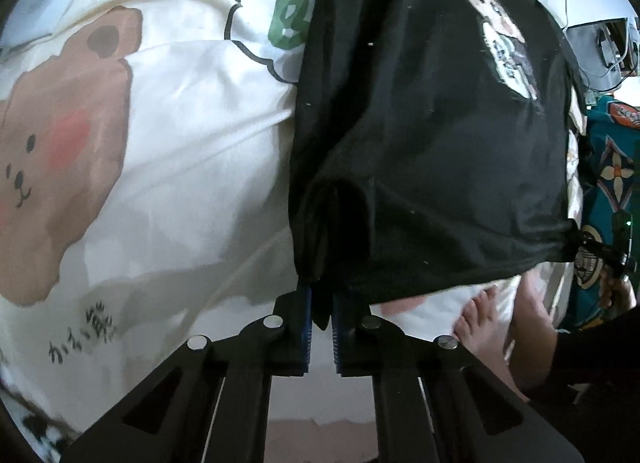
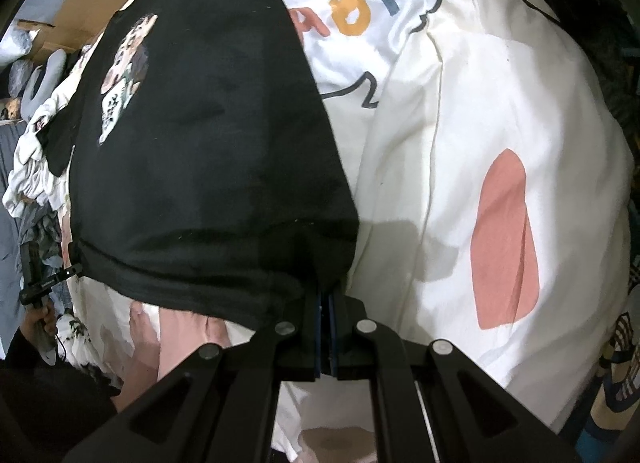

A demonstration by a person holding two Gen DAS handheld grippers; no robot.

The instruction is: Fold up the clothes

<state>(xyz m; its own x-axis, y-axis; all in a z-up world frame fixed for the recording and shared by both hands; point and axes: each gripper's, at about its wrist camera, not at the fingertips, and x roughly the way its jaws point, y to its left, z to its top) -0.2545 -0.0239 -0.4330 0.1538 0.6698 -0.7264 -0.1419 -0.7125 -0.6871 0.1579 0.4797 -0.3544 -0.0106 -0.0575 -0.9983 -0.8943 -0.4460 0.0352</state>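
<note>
A black T-shirt point(image 1: 420, 135) with a small printed patch point(image 1: 504, 39) hangs stretched between both grippers above a white bedsheet point(image 1: 192, 167). My left gripper point(image 1: 320, 303) is shut on the shirt's near left corner. My right gripper point(image 2: 325, 299) is shut on the shirt's other near corner point(image 2: 316, 263). The shirt point(image 2: 208, 135) drapes away from both grippers, its far end resting on the bed. The right gripper also shows at the far right of the left wrist view point(image 1: 600, 251).
The white sheet carries a brown bear print point(image 1: 60, 143) and a pink shape point(image 2: 504, 239). The person's bare feet point(image 1: 480, 323) rest on the bed under the shirt. Crumpled white clothes point(image 2: 32, 167) lie at the left. A teal patterned cloth point(image 1: 612, 167) lies at the right.
</note>
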